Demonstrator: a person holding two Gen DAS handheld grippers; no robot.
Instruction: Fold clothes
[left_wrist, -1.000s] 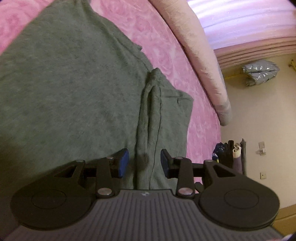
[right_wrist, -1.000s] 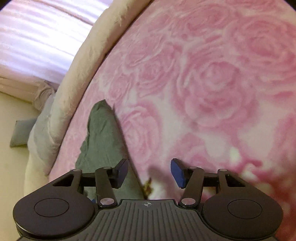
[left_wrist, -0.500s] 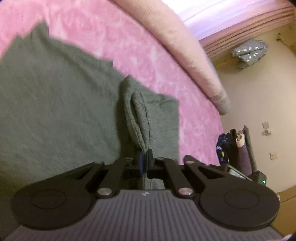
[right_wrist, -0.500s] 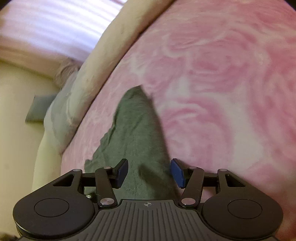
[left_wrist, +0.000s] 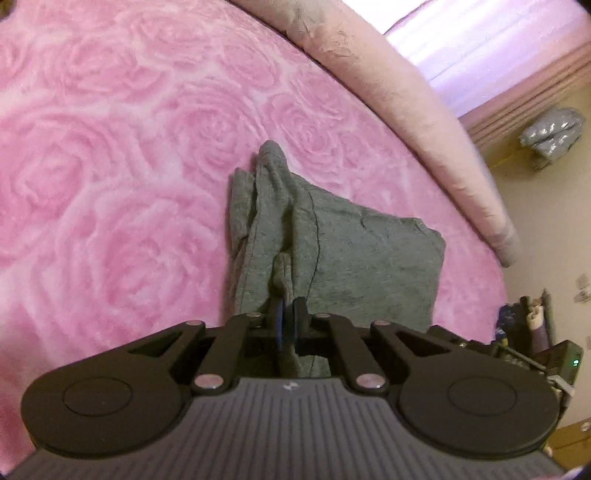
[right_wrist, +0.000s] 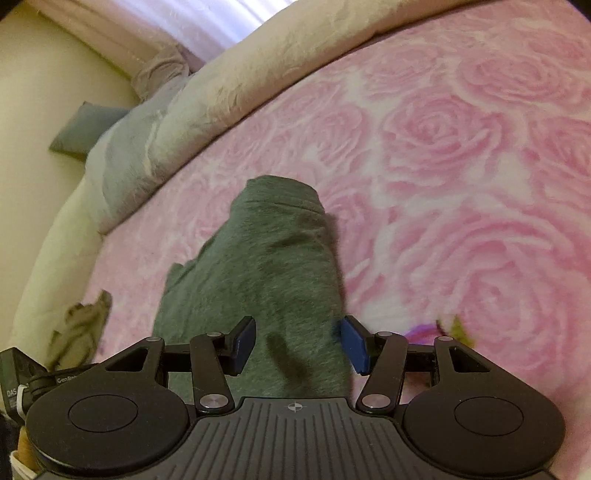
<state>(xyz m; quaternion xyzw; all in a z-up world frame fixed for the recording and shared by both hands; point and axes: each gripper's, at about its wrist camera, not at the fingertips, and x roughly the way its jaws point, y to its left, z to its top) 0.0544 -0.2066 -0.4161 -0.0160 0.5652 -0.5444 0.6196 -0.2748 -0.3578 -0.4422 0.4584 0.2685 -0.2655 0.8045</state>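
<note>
The left gripper (left_wrist: 287, 317) is clenched on a bunched fold of the grey garment (left_wrist: 347, 254), its fingers (left_wrist: 300, 312) pressed together with the cloth pinched between them. From that pinch the garment runs away in gathered ridges to a narrow tip, and to the right of the ridges a flatter panel spreads over the pink rose-patterned blanket (left_wrist: 110, 177) on the bed. A pale rolled duvet (left_wrist: 424, 122) borders the blanket beyond the garment. The right gripper (right_wrist: 298, 345) is released: its blue-padded fingers (right_wrist: 355, 345) stand apart above another stretch of the garment (right_wrist: 266, 258), which lies on the blanket, the cloth passing beneath the gap without being pinched.
</note>
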